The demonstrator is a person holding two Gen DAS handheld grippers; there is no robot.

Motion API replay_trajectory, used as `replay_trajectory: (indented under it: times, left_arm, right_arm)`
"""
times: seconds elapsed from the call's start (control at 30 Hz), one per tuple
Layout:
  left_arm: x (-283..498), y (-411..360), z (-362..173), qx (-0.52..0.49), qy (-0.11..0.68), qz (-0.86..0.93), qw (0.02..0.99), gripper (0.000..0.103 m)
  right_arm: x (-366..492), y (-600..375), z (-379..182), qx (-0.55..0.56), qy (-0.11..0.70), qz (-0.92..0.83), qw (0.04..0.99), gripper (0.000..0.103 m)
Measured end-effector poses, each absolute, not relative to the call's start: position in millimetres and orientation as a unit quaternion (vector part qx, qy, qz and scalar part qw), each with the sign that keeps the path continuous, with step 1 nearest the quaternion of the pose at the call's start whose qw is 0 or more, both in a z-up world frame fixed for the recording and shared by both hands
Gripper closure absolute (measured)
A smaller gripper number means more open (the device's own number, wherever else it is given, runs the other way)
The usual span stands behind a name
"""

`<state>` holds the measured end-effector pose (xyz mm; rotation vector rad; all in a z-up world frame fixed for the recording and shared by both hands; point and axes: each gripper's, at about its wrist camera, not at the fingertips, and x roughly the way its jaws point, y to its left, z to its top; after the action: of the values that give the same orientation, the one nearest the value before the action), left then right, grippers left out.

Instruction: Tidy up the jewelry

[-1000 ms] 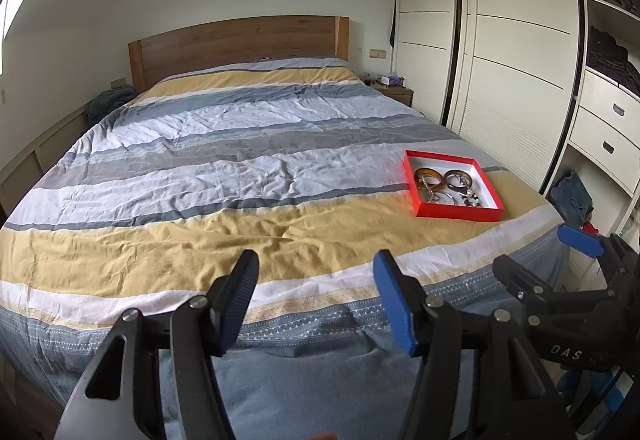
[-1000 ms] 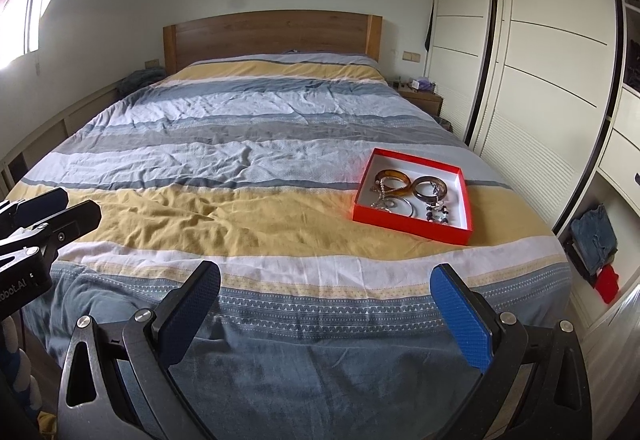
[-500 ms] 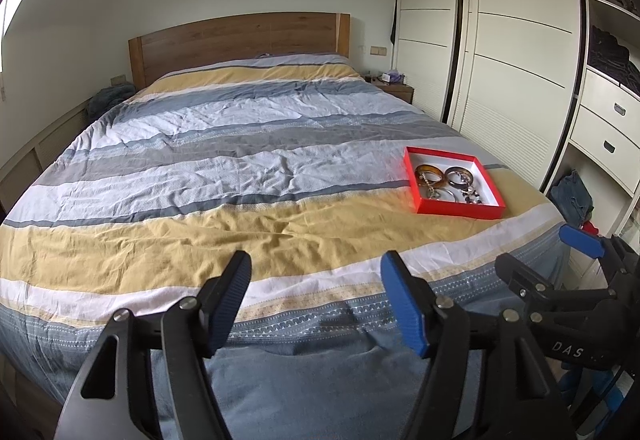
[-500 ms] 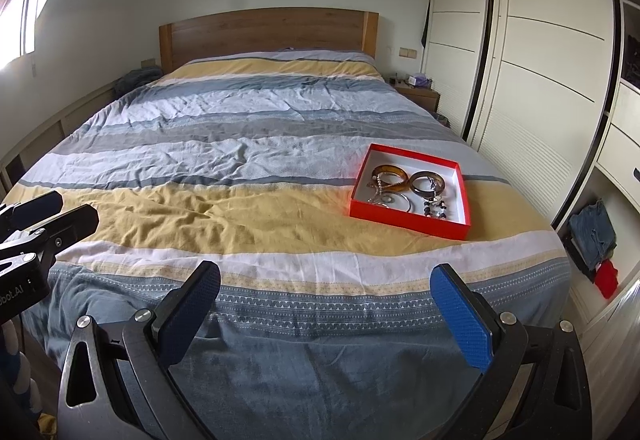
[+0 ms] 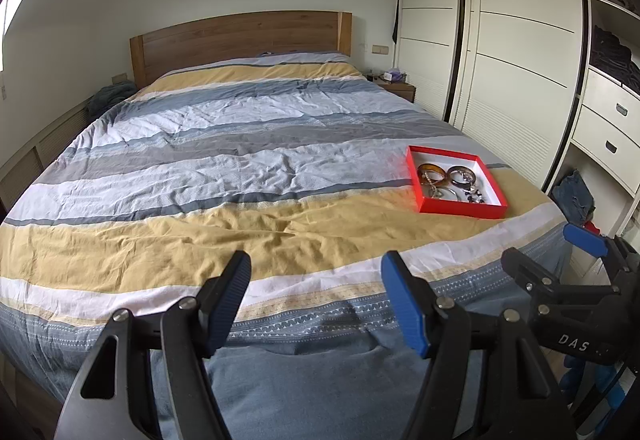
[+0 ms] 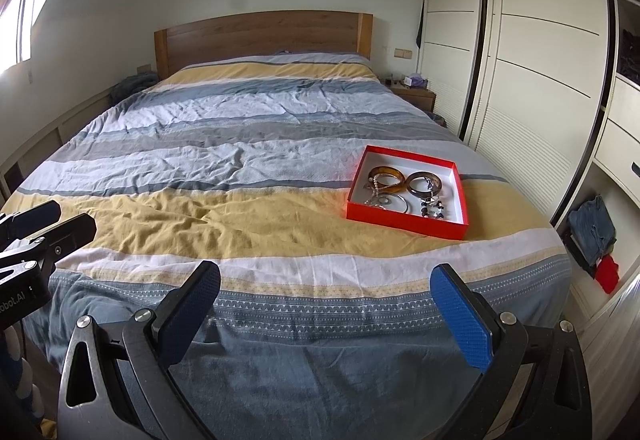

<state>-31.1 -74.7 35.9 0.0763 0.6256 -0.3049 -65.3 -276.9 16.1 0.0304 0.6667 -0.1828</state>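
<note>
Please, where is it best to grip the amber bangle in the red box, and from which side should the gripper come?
Probably from above, with the right gripper, open and nearer. The amber bangle lies flat in the red box, near its far left corner, so pinch its rim, one finger inside the ring. A chain drapes over its left part; the right arc looks freer.

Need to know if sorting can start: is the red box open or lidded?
Open. The red box has no lid on it; bangles and other jewelry lie exposed on its white inside.
</note>
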Motion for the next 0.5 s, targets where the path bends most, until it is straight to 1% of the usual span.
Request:
replay_trajectory:
  times: [0.5]
  left_arm:
    - [-29.6,-71.4,26.0,0.039,0.313,-0.150,0.937,0.037]
  right_arm:
    - [-63.1,-281.9,11.1,0.024,0.332,-0.095,0.938,0.000]
